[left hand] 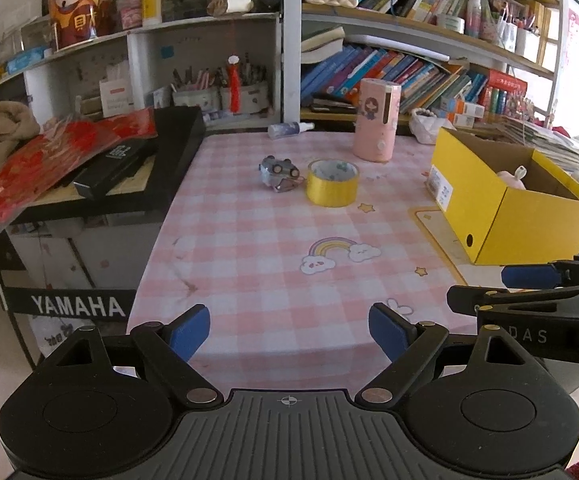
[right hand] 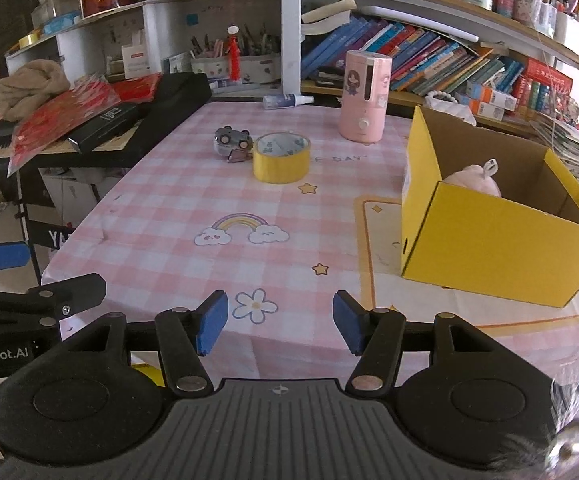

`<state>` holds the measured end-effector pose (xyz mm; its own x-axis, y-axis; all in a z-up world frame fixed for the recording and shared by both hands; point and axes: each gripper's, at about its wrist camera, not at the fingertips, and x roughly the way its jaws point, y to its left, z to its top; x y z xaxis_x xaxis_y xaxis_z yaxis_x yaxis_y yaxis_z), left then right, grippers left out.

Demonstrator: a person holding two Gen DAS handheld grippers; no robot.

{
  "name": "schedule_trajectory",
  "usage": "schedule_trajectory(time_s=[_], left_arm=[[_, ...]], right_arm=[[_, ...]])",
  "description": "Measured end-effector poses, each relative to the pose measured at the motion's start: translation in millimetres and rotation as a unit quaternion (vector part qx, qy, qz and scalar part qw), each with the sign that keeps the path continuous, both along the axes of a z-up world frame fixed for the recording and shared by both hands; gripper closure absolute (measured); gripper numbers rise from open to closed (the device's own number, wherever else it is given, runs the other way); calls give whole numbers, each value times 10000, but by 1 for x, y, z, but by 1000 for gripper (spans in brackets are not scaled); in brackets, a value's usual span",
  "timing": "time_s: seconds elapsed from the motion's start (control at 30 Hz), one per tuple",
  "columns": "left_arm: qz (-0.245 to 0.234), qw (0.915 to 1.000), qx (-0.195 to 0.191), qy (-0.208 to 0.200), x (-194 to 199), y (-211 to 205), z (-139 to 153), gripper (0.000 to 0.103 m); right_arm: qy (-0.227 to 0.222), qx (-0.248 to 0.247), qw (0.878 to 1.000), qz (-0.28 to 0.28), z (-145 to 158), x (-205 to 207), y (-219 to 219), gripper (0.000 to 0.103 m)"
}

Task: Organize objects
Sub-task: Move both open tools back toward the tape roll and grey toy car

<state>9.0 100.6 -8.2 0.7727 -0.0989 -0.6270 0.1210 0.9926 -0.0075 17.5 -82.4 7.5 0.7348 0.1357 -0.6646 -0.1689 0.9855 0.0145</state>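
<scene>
Your tablecloth point(right hand: 161, 200) is pink-and-white check, printed with a pastel rainbow point(right hand: 242, 229) between white clouds, yellow stars and a white flower. At your 12 o'clock the tape roll point(right hand: 281, 158) is yellow outside, pale patterned inside. At 11, the toy car point(right hand: 231, 141) is grey with black wheels. The humidifier point(right hand: 364, 98) is pink; the box point(right hand: 501, 256) at 2 o'clock is yellow outside, brown inside, with a pale pink plush point(right hand: 475, 178). Both grippers carry blue pads point(right hand: 211, 322) on black arms.
</scene>
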Motion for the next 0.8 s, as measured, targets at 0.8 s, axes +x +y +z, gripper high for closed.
schedule_trajectory(time_s=[0.8], left_arm=[[489, 9987, 58, 98, 106, -13, -2, 14]], right_arm=[[89, 56, 9994, 320, -5, 119, -12, 41]])
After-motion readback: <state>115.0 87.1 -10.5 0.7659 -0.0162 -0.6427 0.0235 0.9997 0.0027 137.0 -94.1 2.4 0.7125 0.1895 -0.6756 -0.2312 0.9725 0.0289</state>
